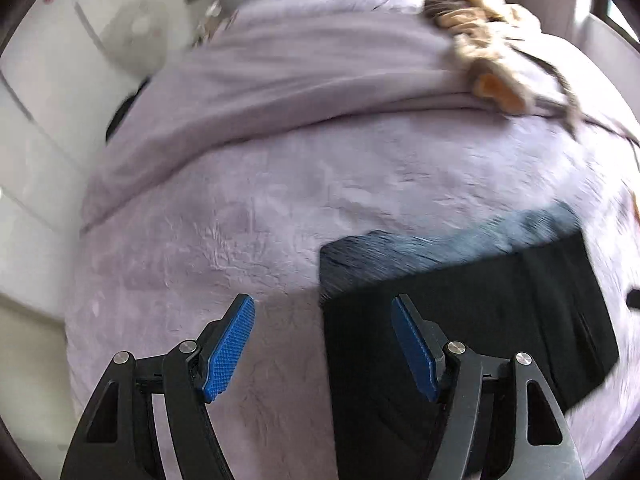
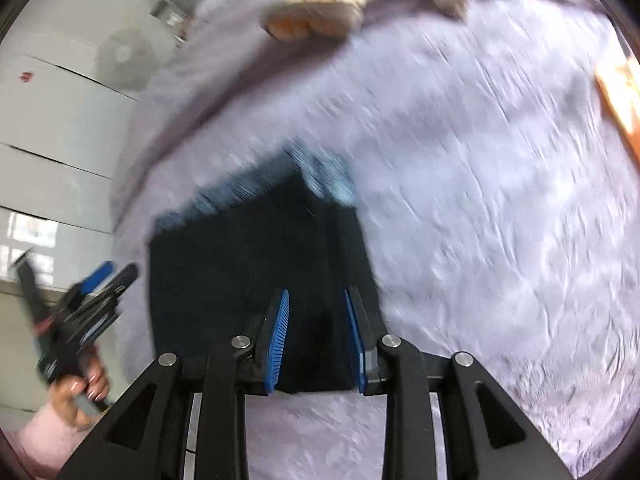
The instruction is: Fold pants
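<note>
The dark folded pants lie flat on the lilac fleece blanket, with a lighter grey-blue band along their far edge. My left gripper is open and empty, hovering over the pants' left edge. In the right wrist view the pants lie straight ahead, blurred by motion. My right gripper is open above their near right part, holding nothing. The left gripper also shows in the right wrist view, held by a hand at the far left.
A tan plush toy lies on the blanket's far right. A bunched fold of blanket rises behind the pants. White cabinets and a fan stand to the left of the bed. An orange object sits at the right edge.
</note>
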`<action>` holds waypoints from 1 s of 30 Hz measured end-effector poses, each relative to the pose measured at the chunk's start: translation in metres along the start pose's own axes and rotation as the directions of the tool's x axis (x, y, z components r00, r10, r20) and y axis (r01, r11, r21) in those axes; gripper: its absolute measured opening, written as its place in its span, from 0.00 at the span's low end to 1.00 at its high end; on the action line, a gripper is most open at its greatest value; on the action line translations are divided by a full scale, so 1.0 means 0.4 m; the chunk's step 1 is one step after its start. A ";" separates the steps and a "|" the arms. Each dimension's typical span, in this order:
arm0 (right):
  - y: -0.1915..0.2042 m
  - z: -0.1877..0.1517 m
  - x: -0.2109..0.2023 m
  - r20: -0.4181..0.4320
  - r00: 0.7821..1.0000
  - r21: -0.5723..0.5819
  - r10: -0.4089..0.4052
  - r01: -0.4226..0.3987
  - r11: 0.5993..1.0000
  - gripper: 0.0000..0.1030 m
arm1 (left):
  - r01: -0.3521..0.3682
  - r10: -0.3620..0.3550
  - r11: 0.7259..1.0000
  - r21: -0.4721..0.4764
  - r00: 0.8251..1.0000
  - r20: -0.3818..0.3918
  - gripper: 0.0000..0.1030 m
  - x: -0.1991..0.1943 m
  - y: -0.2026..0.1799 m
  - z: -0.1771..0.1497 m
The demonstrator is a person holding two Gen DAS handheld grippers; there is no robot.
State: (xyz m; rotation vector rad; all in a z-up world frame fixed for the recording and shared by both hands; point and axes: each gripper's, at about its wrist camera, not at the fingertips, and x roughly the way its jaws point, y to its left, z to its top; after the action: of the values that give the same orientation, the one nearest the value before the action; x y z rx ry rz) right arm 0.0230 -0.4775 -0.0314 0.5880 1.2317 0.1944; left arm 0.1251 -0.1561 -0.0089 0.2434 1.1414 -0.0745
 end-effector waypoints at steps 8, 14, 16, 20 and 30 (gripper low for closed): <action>0.071 -0.012 0.152 -0.135 0.987 -0.092 -0.083 0.071 0.993 0.29 | 0.022 -0.024 0.999 -0.024 0.997 -0.067 0.72 0.100 -0.007 -0.040; 0.042 -0.010 0.167 -0.122 0.991 -0.021 -0.054 0.052 0.998 0.29 | 0.034 -0.038 0.998 -0.046 0.996 -0.086 0.74 0.077 0.005 -0.048; 0.056 -0.013 0.163 -0.130 0.988 -0.057 -0.078 0.072 0.996 0.29 | 0.029 -0.034 0.998 -0.047 0.995 -0.097 0.74 0.064 0.009 -0.048; 0.080 -0.025 0.163 -0.128 0.985 -0.098 -0.117 0.105 0.990 0.41 | 0.035 -0.041 0.998 -0.052 0.992 -0.115 0.74 0.046 0.006 -0.064; 0.121 -0.046 0.162 -0.130 0.981 -0.110 -0.145 0.131 0.985 0.60 | 0.049 -0.051 0.999 -0.019 0.988 -0.146 0.99 0.000 -0.024 -0.118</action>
State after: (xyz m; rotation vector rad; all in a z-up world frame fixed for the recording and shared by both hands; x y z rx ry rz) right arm 0.0361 -0.4024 -0.0636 0.4051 1.3826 0.1813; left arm 0.0814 -0.1546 -0.0289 0.2094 1.2945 -0.0937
